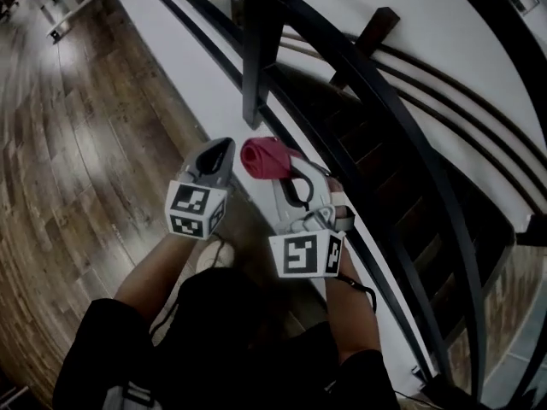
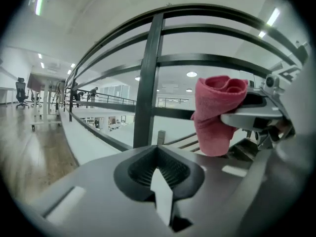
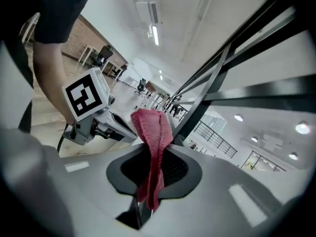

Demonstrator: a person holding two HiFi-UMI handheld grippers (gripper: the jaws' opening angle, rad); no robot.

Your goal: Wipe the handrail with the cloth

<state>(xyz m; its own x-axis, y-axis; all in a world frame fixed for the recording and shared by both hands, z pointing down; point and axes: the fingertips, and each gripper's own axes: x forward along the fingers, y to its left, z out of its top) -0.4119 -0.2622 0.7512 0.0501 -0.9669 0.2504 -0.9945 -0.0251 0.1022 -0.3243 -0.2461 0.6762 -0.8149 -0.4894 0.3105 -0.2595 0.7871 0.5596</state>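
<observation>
A red cloth hangs bunched from my right gripper, whose jaws are shut on it. In the right gripper view the cloth stands up out of the right gripper and drapes down between the pads. The black curved handrail runs just beyond and right of the cloth, not touching it. My left gripper sits close on the cloth's left, shut and holding nothing. The left gripper view shows its own closed jaws, the cloth at the right and the handrail arching above.
A black upright post stands directly ahead of both grippers. A white ledge runs under the railing, with wooden floor to the left. Dark stairs drop away beyond the rails on the right.
</observation>
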